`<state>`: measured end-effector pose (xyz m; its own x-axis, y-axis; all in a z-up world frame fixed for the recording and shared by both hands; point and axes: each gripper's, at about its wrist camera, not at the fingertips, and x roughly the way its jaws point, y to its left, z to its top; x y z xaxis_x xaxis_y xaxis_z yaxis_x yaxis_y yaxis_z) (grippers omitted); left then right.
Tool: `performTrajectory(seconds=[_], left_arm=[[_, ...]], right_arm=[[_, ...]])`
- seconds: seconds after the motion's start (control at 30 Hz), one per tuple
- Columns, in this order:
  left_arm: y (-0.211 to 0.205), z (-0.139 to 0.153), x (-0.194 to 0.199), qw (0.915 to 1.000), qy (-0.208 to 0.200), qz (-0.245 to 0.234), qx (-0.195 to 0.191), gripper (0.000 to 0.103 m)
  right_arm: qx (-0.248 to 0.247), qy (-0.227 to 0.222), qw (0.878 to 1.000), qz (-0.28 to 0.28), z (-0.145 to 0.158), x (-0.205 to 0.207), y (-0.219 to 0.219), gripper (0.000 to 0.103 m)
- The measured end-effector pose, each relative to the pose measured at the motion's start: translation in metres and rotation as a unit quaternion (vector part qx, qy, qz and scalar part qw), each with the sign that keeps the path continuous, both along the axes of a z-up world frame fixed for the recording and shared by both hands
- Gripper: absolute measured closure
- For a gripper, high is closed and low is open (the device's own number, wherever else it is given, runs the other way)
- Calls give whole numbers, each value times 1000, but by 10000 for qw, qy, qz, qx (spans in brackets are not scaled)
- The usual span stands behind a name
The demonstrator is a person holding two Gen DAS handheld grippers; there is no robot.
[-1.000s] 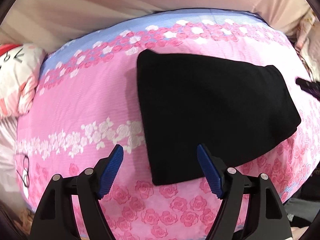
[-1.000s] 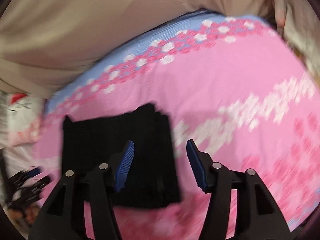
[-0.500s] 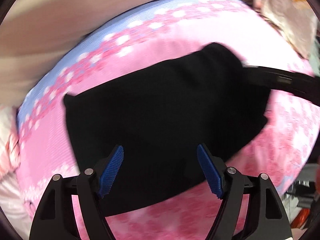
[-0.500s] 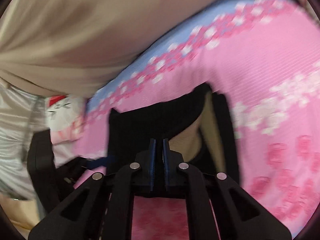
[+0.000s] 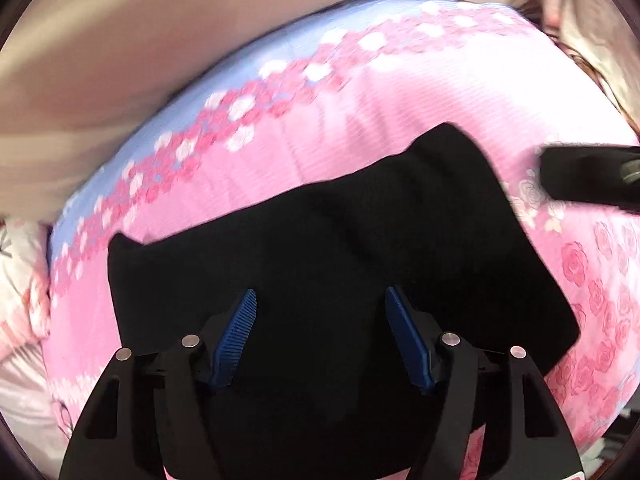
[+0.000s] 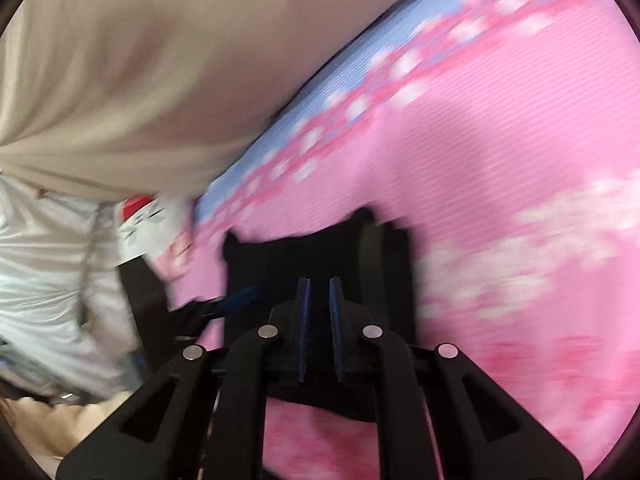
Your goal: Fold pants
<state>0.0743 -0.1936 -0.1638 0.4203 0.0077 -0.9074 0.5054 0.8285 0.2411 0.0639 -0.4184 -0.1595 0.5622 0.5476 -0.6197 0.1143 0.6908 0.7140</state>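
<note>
Black folded pants (image 5: 340,248) lie on a pink rose-print bedsheet (image 5: 400,92). My left gripper (image 5: 320,291) hangs over their near edge. Its jaws are closing, the blue pads stand apart, and the cloth lies under them untouched. In the right wrist view my right gripper (image 6: 319,282) is nearly closed over the pants (image 6: 272,264). Its jaws are opening slightly, and black cloth fills the slit between the pads. The left wrist view has the right gripper (image 5: 580,178) at the pants' right edge. The left gripper (image 6: 236,300) is blurred at the pants' left side.
A beige curtain (image 5: 160,40) hangs behind the bed. A white and pink pillow (image 5: 20,280) lies off the left edge. A white cushion with red print (image 6: 148,220) and shiny white fabric (image 6: 48,260) sit at the left of the right wrist view.
My left gripper moved from beside the pants to over them, came lower, and its jaws narrowed. My right gripper went from open to shut at the pants' right edge, and the raised fold has sunk.
</note>
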Motion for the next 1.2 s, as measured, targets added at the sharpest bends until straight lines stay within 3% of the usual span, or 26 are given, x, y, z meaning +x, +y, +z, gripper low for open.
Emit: performTrajectory(seconds=[0.07,0.13,0.2,0.33,0.47,0.63,0.7,0.8,0.93,0.97,1.0,1.03,1.2], left_arm=[[11,12,-4,9998,1,107,-172,38],[16,17,-8,9999,-17,106,-97,37],[20,21,-18,9999,-113,68,41,34],[25,25,-30,9992,-209,49,323,26],[32,19,-28,9991,-65,106,413,26],[27,32,-42,9994,175,-218,-221,22],[12,34,-51,9985,97,-487,-241,19],[-15,24,-56,9967,-350,-718,167,19],[-22,-4,-30,9980,-297,-330,439,18],[-18,-8,-21,9993,-150,-164,298,16],[-14,-7,-17,9998,-67,-66,153,16],[-13,-7,-15,9999,-30,-20,99,16],[-6,-3,-11,9999,-5,111,32,16]], right_arm=[[-881,65,9961,83,5,-10,-5,92],[-1820,304,9813,547,-5,-7,11,92],[-2039,339,9743,899,-16,-3,26,92],[-1677,191,9717,1655,-26,5,68,92],[-934,-74,9785,1838,-20,22,89,92],[-385,110,9814,1880,-31,55,91,92],[-183,128,9801,1971,-33,62,90,92],[115,163,9764,2153,-34,66,89,92],[-172,311,9784,2034,-38,66,68,90],[-277,341,9789,1996,-39,64,60,86],[-381,373,9788,1976,-40,62,54,71],[-457,361,9779,2006,-40,61,52,68],[-624,207,9699,2345,-42,72,63,68]])
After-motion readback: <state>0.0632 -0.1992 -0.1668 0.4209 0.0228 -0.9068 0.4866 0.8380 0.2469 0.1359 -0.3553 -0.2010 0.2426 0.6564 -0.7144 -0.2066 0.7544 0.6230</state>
